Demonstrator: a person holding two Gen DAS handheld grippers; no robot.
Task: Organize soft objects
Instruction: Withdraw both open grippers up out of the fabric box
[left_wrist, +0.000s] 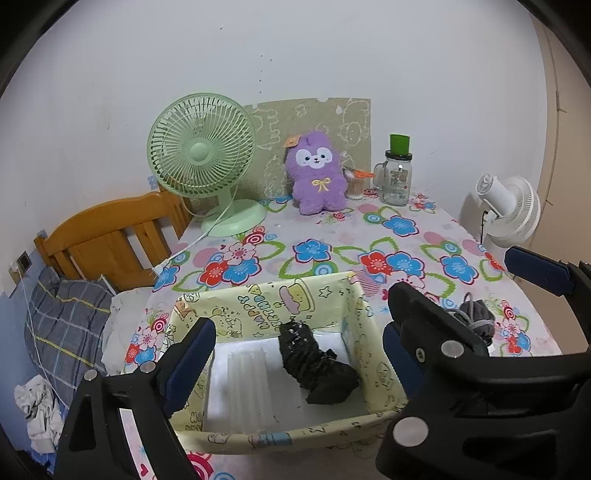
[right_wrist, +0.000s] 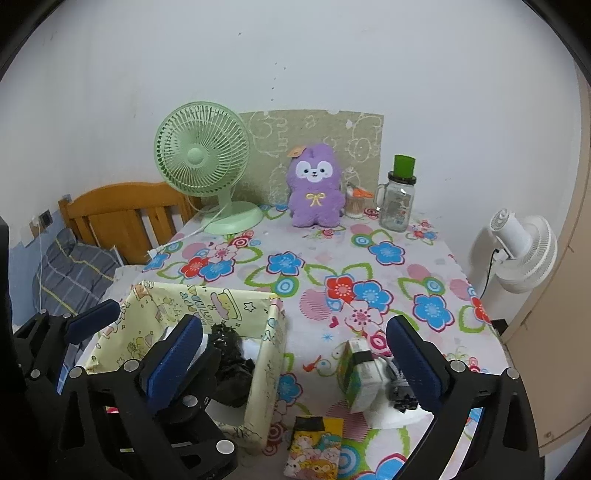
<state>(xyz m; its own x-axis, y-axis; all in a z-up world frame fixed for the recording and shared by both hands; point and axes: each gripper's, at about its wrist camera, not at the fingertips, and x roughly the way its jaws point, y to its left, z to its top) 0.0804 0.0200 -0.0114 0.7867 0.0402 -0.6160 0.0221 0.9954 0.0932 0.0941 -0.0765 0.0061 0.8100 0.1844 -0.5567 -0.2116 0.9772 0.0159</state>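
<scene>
Broadly, a table spread with a flowered cloth (left_wrist: 332, 236) fills both views, pushed against a pale wall beside a bed with a wooden headboard (left_wrist: 110, 229) and a plaid pillow (left_wrist: 62, 325). At the table's far edge stand a green desk fan (left_wrist: 201, 155), a purple plush toy (left_wrist: 317, 173) and a glass mug jar with a green lid (left_wrist: 397, 177); a white fan (left_wrist: 513, 206) sits off the table's right side. Nearer, a yellow cartoon-print box (left_wrist: 236, 310) rests on the cloth, and a black crumpled soft bundle (left_wrist: 314, 362) lies inside it on the white floor, toward the right wall. The left gripper (left_wrist: 295, 354) hovers over this box with its jaws wide apart and nothing between the pads. The right gripper (right_wrist: 295, 358) is likewise spread wide and empty, above the cloth just right of the box. Near its right finger lie a small green-and-white carton (right_wrist: 356, 373) and a grey rolled cloth (left_wrist: 476, 317); a colourful cartoon packet (right_wrist: 314, 446) lies at the near edge.
</scene>
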